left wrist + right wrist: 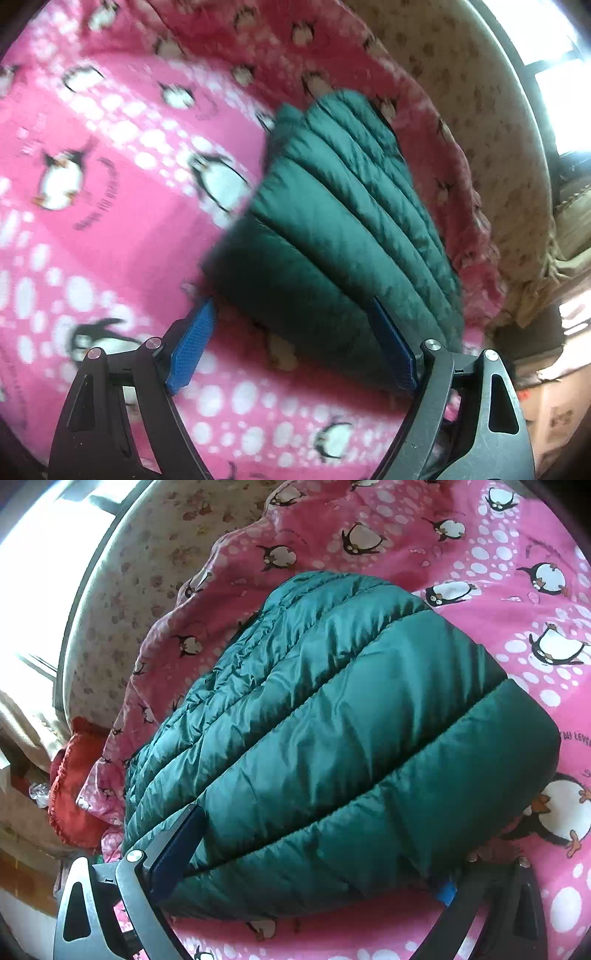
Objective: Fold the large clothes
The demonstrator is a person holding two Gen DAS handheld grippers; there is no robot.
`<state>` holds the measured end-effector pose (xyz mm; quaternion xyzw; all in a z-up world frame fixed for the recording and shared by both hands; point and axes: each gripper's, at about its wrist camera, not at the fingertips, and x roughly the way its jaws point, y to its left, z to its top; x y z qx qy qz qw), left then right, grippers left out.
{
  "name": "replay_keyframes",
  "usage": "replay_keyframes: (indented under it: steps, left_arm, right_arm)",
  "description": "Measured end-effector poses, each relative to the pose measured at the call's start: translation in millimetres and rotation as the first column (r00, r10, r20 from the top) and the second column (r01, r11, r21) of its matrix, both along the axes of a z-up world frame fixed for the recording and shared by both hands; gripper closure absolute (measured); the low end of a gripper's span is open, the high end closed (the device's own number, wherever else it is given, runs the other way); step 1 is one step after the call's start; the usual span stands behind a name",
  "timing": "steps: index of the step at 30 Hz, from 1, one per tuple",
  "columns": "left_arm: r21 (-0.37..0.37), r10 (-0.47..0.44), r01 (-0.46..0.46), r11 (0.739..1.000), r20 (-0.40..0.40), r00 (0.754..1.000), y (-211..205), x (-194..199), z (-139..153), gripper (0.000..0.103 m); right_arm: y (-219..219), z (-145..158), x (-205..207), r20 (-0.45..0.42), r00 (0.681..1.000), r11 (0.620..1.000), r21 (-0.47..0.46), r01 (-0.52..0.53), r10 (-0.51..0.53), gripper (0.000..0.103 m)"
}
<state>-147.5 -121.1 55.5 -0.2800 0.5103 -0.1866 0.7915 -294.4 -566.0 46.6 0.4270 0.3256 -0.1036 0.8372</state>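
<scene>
On the pink penguin blanket [110,229] lies the folded green puffer jacket [332,720]; both tongs tilt downward, left gripper [291,347] and right gripper [317,860] spread wide around its near edge (pinching nothing).

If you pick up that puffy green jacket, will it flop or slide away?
The green jacket looks soft and quilted, so it would probably sag and unfold when lifted. Its shiny fabric hints it may slip between the claw pads. Being puffy, it is likely light for its size. On the pink penguin blanket, a push may just bunch it.
</scene>
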Motion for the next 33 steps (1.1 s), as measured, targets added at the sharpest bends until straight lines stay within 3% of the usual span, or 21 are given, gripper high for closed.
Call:
replay_keyframes:
  steps: [6, 10, 14, 21, 24, 25, 27, 29, 33]
  left_arm:
    - [-0.037, 0.062, -0.064, 0.997, -0.057, 0.996, 9.6, 12.4, -13.8, 0.019]
    - [-0.069, 0.104, -0.106, 0.992, -0.021, 0.994, 6.8, 17.4, -11.1, 0.019]
    - [-0.092, 0.139, -0.143, 0.985, -0.051, 0.989, 0.0, 27.5, -17.4, 0.013]
    - [0.03, 0.088, -0.088, 0.996, -0.006, 0.996, -22.2, 30.3, -13.8, 0.011]
    - [0.057, 0.06, -0.06, 0.997, 0.01, 0.998, -24.1, 30.0, -10.8, 0.018]
    - [0.065, 0.05, -0.051, 0.997, 0.019, 0.999, -25.1, 29.0, -8.8, 0.024]
    - [0.088, 0.028, -0.032, 0.996, 0.044, 0.999, -27.4, 25.2, -4.4, 0.032]
    - [0.112, 0.007, -0.016, 0.994, 0.084, 0.996, -30.5, 19.5, 2.3, 0.043]
    - [0.126, -0.022, 0.008, 0.992, 0.113, 0.993, -30.6, 13.0, 8.1, 0.053]
  right_arm:
    - [0.0, -1.1, -3.9, 0.018, 1.0, 1.0, 0.023, 0.013, -0.013, 0.0]
    - [1.5, -0.6, -4.4, 0.013, 1.0, 1.0, 0.013, 0.013, -0.013, 0.0]
    - [1.7, -1.5, -3.2, 0.019, 1.0, 1.0, 0.02, 0.014, -0.015, 0.0]
    - [3.9, -0.5, 11.5, -0.038, 0.999, 1.0, -0.017, 0.015, -0.016, 0.0]
    - [2.8, 0.1, 15.7, -0.045, 0.999, 1.0, -0.013, 0.016, -0.017, 0.0]
    - [1.9, 0.7, 15.8, -0.041, 0.999, 1.0, -0.012, 0.016, -0.017, 0.002]
    - [1.7, 2.7, 15.0, -0.035, 0.999, 0.999, -0.03, 0.011, -0.012, 0.026]
    - [4.4, 6.3, 14.4, -0.04, 0.999, 0.998, -0.063, 0.004, -0.006, 0.037]
    - [15.2, 17.9, 13.7, -0.065, 0.998, 0.987, -0.159, -0.032, 0.022, 0.052]
